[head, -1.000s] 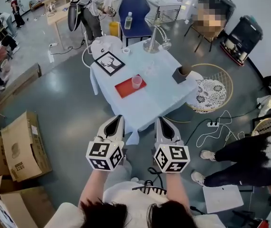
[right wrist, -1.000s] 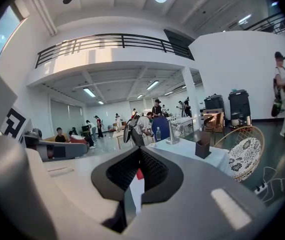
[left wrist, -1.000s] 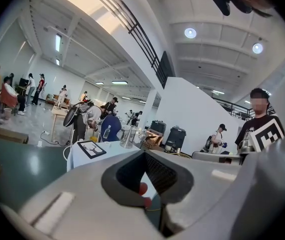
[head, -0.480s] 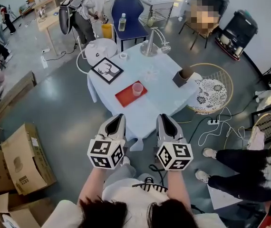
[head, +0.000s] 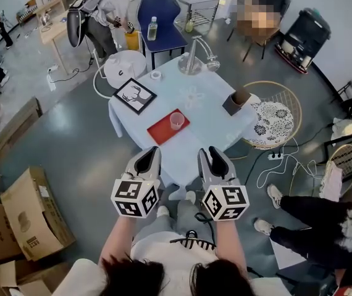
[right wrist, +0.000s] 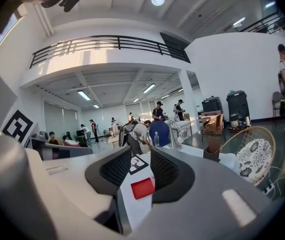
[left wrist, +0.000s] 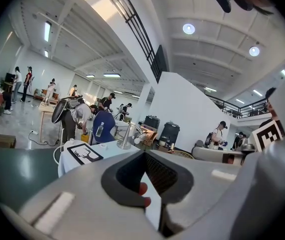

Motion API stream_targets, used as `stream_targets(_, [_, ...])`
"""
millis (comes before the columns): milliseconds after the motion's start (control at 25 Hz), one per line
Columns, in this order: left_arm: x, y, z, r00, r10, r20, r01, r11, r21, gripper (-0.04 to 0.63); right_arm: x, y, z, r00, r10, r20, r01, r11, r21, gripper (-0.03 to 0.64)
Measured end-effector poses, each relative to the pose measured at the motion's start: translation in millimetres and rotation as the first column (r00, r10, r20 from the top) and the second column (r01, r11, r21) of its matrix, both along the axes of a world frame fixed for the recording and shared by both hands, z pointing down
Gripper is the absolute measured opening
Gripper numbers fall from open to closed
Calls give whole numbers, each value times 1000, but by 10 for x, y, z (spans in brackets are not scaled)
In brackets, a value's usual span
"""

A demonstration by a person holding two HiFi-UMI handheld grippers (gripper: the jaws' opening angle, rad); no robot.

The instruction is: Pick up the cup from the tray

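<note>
A clear pinkish cup [head: 176,120] stands upright on the right end of a red tray [head: 161,129], on a table with a pale blue cloth [head: 202,106]. Both grippers hover side by side before the table's near edge, well short of the tray. My left gripper [head: 149,157] [left wrist: 145,154] has its tips together; only a sliver of the tray shows below them. My right gripper [head: 213,156] [right wrist: 141,151] has just been opening its jaws, with nothing between them. Through that gap the red tray [right wrist: 143,188] shows far ahead; the cup is hidden there.
On the table stand a framed deer picture [head: 134,95], a brown box [head: 235,98], a metal stand [head: 194,57] and a tape roll [head: 156,74]. A wicker chair [head: 276,113] is at the right, cardboard boxes [head: 28,205] at the left, a person's legs [head: 312,209] at lower right.
Both grippers have moved forward together toward the table, whose near edge now lies just beyond their tips. The cup and tray have not moved.
</note>
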State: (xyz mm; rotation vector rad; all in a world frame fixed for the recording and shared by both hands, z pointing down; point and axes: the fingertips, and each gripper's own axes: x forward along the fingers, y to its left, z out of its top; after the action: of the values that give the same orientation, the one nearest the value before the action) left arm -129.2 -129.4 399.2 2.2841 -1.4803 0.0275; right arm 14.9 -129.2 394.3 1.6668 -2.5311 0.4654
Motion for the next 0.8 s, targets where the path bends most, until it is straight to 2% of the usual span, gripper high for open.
stream_targets(280, [-12, -273, 67, 1000, -12, 5, 12, 1000, -14, 0, -119, -293, 80, 996, -83, -14, 83, 997, 7, 171])
stream_targets(480, [18, -515, 150, 999, -40, 4, 40, 999, -32, 0, -175, -578, 215, 989, -141, -50, 142, 990, 12, 268])
stream_targets(600, [52, -674, 194, 998, -58, 3, 58, 998, -39, 0, -183, -761, 236, 987, -146, -71, 150, 987, 55, 288])
stream_targets(800, [66, -853, 343, 997, -74, 21, 75, 995, -67, 0, -309, -1041, 445, 972, -202, -119, 209, 976, 54, 345])
